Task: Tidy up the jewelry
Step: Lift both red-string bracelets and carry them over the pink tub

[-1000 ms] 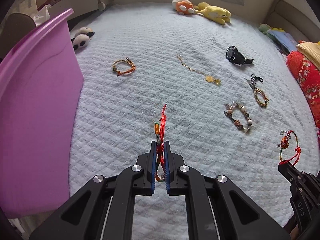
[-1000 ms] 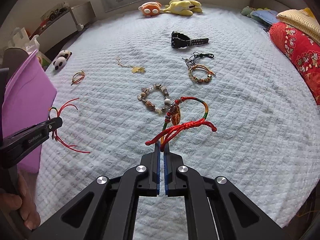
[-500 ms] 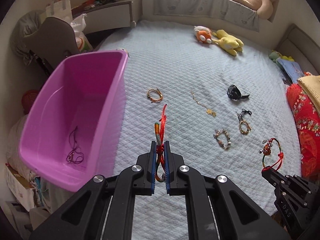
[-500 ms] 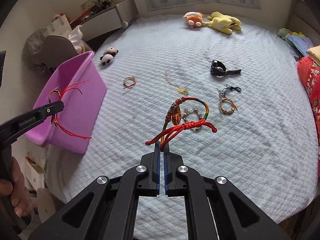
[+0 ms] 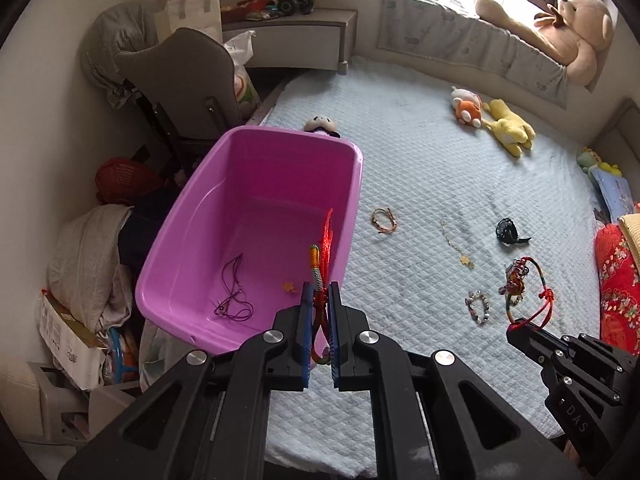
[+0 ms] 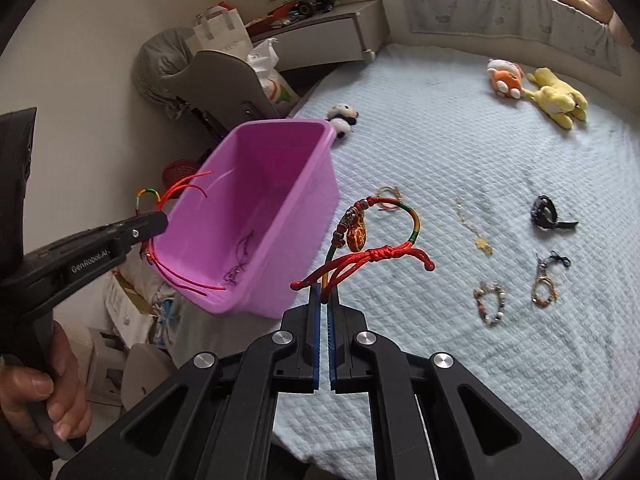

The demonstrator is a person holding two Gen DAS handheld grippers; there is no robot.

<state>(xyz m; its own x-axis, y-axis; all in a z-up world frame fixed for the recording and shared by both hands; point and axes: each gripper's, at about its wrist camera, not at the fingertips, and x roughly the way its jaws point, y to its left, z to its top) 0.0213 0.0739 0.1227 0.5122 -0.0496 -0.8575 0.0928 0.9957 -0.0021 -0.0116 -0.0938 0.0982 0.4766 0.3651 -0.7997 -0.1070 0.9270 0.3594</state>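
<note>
Left gripper (image 5: 320,296), clamped on a red cord bracelet (image 5: 326,240), hangs over the purple bin (image 5: 208,208) (near corner). Right gripper (image 6: 324,300), pinching a charm bracelet (image 6: 356,236), sits farther right, over the bed (image 6: 460,360).

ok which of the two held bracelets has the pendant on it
The red cord bracelet in the right gripper: an orange-red pendant hangs from it. The red string bracelet in the left gripper carries only cord and knots.

Left tool (image 5: 319,296) clamped on red cord bracelet (image 5: 325,248), cord rising just ahead. Purple bin (image 5: 260,216) ahead-left, dark cord necklace (image 5: 232,292) inside. Right tool (image 5: 520,328) far right, gripping red charm bracelet (image 5: 524,280) over bed (image 5: 420,176).
</note>
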